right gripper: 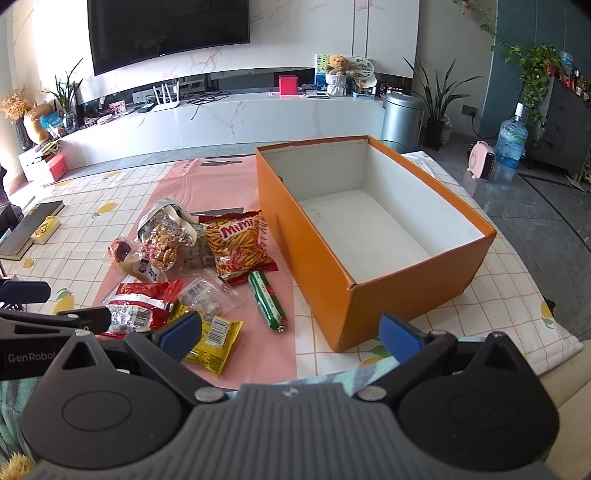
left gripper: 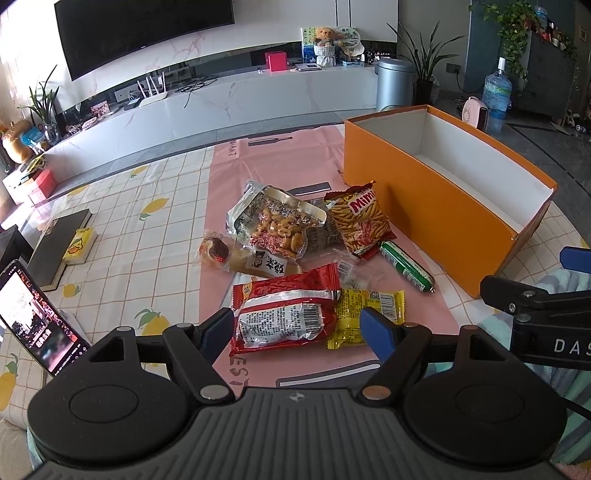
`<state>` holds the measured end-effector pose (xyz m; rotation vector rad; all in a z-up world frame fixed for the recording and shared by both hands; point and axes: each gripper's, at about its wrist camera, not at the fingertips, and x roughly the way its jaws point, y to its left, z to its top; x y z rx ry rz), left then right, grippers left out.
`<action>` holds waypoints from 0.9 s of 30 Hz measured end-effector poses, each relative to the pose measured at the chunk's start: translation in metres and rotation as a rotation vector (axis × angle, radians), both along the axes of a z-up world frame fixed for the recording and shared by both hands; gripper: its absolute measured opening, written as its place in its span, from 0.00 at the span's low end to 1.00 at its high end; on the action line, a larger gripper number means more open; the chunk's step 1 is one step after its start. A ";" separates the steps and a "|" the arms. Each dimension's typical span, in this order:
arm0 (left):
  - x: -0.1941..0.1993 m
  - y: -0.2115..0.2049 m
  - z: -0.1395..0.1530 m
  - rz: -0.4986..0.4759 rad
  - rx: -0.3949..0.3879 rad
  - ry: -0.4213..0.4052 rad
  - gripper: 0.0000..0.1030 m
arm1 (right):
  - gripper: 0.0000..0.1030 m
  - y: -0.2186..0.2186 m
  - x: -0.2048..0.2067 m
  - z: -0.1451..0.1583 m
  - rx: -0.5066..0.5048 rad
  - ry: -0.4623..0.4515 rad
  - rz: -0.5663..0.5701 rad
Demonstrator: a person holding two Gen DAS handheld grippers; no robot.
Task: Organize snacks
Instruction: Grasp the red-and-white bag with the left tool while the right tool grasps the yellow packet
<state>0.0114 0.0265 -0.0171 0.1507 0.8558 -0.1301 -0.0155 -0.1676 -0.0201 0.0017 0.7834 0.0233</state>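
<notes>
A large dark television is mounted on a white marbled wall. Below it, a long white cabinet is placed. A grey dustbin and potted plants are seen on the dark tiled floor.

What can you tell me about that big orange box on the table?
The orange box is a rectangular, lidless carton that looks like cardboard, orange outside and white inside. It stands upright and open on the checked tablecloth, its near left part on the pink mat. Its floor shows nothing inside. The Mimi snack bag lies close beside its left wall, and the green sausage lies nearby, apart from it. No claw touches it.
</notes>
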 end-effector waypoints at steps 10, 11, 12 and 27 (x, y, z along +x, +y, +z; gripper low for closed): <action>0.020 0.018 -0.011 -0.060 -0.087 0.091 0.63 | 0.78 0.013 0.014 -0.022 0.055 0.034 0.100; 0.023 0.020 -0.012 -0.063 -0.085 0.097 0.63 | 0.77 0.014 0.017 -0.024 0.056 0.041 0.109; 0.026 0.021 -0.014 -0.069 -0.081 0.105 0.63 | 0.77 0.016 0.020 -0.027 0.060 0.050 0.117; 0.071 0.030 -0.068 -0.161 0.071 0.296 0.74 | 0.78 0.046 0.061 -0.092 0.072 0.311 0.229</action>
